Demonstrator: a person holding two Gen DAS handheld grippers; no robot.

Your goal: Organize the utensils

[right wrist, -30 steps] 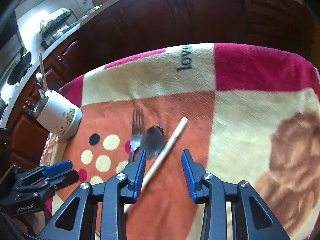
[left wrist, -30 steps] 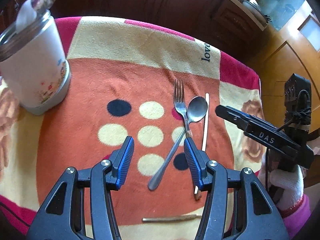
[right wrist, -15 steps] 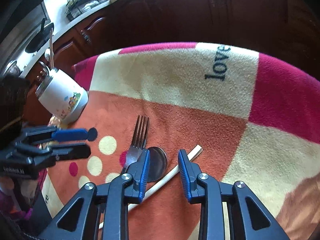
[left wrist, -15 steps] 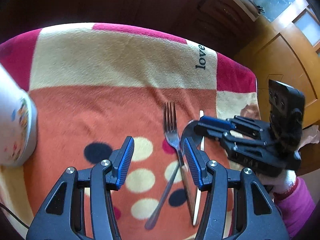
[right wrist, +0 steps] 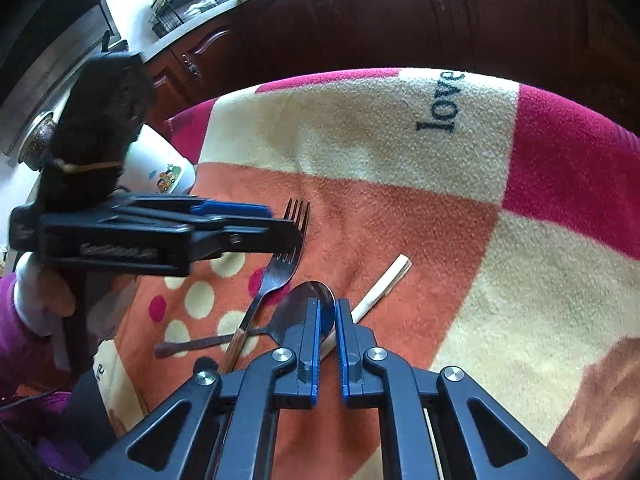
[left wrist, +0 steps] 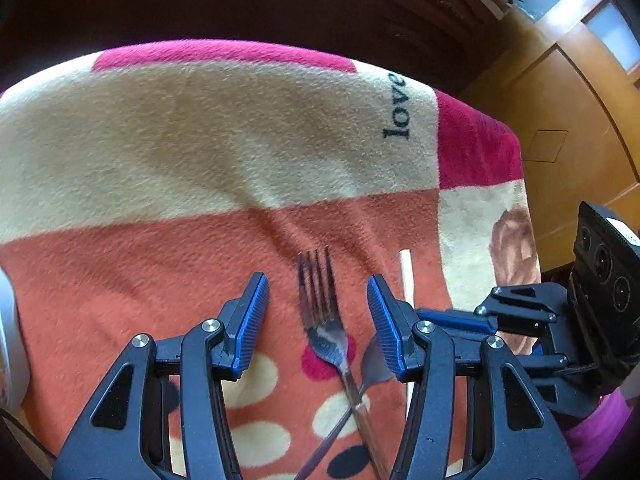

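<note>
A steel fork lies on the patterned blanket, crossed over a steel spoon; a pale chopstick lies to their right. My left gripper is open, its fingers on either side of the fork's head, just above it. My right gripper is nearly shut, its blue pads closing on the right edge of the spoon bowl; whether they pinch it is unclear. The fork also shows in the right wrist view, with the left gripper over its tines.
A white utensil cup with cartoon print stands at the blanket's left, partly hidden behind the left gripper. The blanket covers the table, and dark wooden cabinets stand behind it. The spoon handle points left under the fork.
My left gripper moved forward and down over the fork head. My right gripper moved down onto the spoon bowl and its jaws narrowed from open to nearly shut.
</note>
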